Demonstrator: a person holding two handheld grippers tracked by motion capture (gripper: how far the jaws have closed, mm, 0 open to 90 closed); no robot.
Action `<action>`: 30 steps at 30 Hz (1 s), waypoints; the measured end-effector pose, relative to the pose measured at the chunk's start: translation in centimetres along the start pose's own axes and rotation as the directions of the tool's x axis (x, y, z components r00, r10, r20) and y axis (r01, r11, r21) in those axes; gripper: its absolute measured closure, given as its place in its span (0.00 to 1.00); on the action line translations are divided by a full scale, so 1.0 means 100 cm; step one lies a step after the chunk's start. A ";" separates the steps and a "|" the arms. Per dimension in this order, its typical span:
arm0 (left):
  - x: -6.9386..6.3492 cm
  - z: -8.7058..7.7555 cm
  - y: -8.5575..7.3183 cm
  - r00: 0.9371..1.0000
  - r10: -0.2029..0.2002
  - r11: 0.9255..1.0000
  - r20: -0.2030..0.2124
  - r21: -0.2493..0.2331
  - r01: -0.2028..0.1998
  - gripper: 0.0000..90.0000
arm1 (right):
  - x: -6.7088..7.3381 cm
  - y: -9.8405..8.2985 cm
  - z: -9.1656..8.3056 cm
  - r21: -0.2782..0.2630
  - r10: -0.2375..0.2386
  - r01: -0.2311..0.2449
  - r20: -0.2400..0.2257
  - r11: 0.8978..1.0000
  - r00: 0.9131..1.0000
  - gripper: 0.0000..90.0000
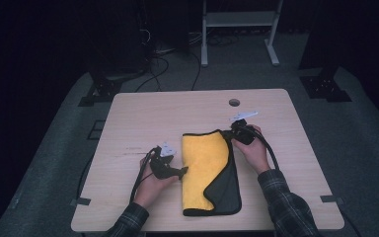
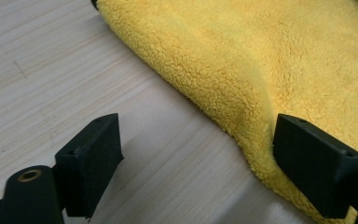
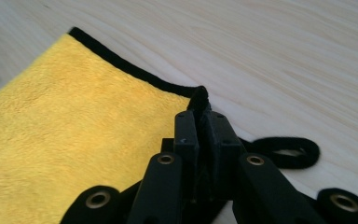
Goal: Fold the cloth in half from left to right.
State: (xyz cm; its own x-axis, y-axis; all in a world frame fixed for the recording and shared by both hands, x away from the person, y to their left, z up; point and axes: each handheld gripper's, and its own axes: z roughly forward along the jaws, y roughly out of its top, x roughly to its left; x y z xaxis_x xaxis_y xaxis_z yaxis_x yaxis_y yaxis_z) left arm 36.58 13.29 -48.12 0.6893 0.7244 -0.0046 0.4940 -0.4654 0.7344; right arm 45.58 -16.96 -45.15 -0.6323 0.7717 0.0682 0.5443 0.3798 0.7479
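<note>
We see the right gripper pinching the yellow cloth at its far right corner; the left gripper gapes wide at its left edge.

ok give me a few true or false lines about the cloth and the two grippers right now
1. The right gripper is shut on the cloth's black edge. True.
2. The left gripper is clamped on the cloth. False: its jaws stand open, the yellow cloth only beside one jaw.
3. The cloth lies spread flat in a single layer. False: it is folded, yellow on top with a dark side showing at the right.
4. The table is light wood with a round hole near its far edge. True.
5. The cloth hangs off the near edge of the table. False: it lies wholly on the tabletop.
</note>
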 end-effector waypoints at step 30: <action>0.001 0.002 0.000 1.000 -0.011 1.000 -0.013 0.001 0.011 0.07 | 0.017 -0.028 -0.046 -0.037 0.002 -0.004 -0.043 0.999 0.999 0.67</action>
State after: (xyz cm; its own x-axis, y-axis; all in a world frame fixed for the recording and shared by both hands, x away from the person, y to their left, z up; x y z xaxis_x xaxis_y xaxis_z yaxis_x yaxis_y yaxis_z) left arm 36.77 13.30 -48.30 0.6766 0.7363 -0.0040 0.5021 -0.4574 0.7340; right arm 40.44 -19.00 -44.06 -0.6541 0.7500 0.0984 0.5261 0.3577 0.7715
